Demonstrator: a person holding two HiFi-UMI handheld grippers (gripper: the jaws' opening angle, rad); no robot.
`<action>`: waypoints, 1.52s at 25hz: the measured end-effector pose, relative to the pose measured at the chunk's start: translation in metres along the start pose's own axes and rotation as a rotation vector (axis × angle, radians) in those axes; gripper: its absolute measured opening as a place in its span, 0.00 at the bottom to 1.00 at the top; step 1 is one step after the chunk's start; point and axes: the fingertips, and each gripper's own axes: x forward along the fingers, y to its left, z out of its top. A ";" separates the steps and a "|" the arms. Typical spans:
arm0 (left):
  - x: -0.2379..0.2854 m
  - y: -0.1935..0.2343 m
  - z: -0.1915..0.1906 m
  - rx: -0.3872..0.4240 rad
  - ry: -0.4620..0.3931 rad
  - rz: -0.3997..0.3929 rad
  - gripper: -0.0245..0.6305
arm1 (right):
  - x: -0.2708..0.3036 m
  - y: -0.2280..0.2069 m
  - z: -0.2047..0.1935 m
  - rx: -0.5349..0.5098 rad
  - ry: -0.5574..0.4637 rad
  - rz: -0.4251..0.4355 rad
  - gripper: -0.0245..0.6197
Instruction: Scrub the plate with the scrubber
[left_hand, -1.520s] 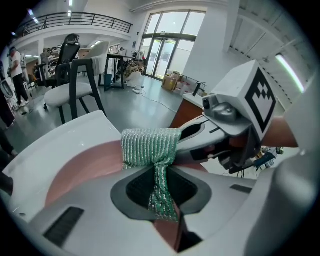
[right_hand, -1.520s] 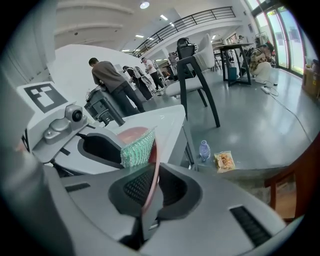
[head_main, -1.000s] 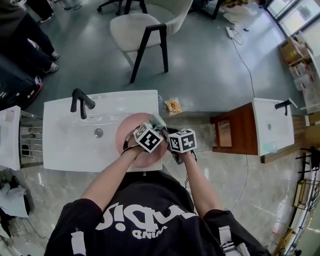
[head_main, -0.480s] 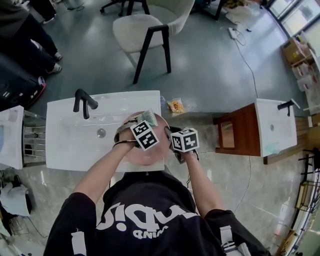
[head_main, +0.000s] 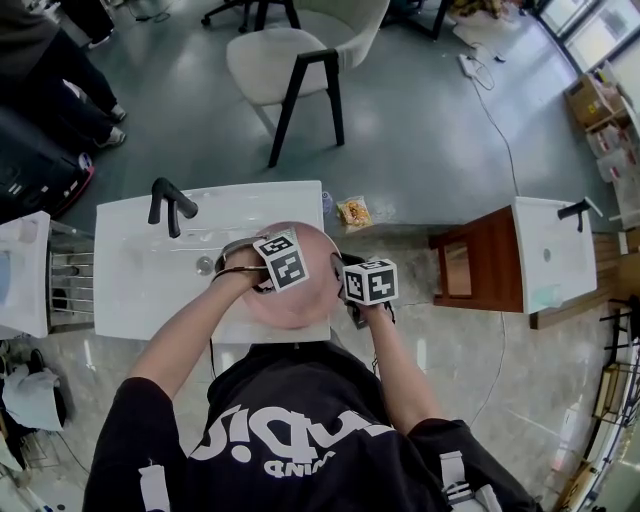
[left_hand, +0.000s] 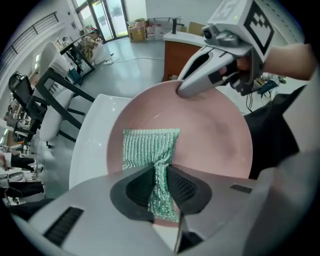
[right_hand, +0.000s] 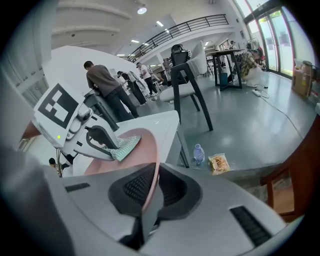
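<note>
Head view, change: the left claw (left_hand: 161, 167) has swept off the 1 o'clock rim of the plate (head_main: 305, 305) toward 9 o'clock and now stands over its middle.
Left claw: closed tight on the scrubber (left_hand: 150, 147), a green mesh pad pinched at its lower end, the free part spread flat on the plate face.
Right claw (right_hand: 152, 172): clamped on the plate's edge at 3 o'clock, unmoved.
Plate: pink, held tilted over the right end of the white sink (head_main: 140, 295), the tap (head_main: 165, 205) away at 10 o'clock.
Finding: one wiping stroke across the face appears complete, so scrubbing is under way.
Outstanding: the rim under the right claw cannot be reached by the pad.
</note>
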 end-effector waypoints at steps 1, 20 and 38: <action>-0.001 -0.001 -0.005 0.004 0.017 -0.020 0.16 | -0.001 -0.001 0.000 0.006 -0.005 -0.010 0.09; -0.029 -0.085 -0.061 0.005 0.127 -0.362 0.17 | -0.005 -0.002 0.000 0.059 -0.033 -0.034 0.09; -0.042 -0.139 -0.018 -0.175 -0.090 -0.636 0.17 | -0.005 -0.007 -0.008 0.100 -0.027 -0.051 0.09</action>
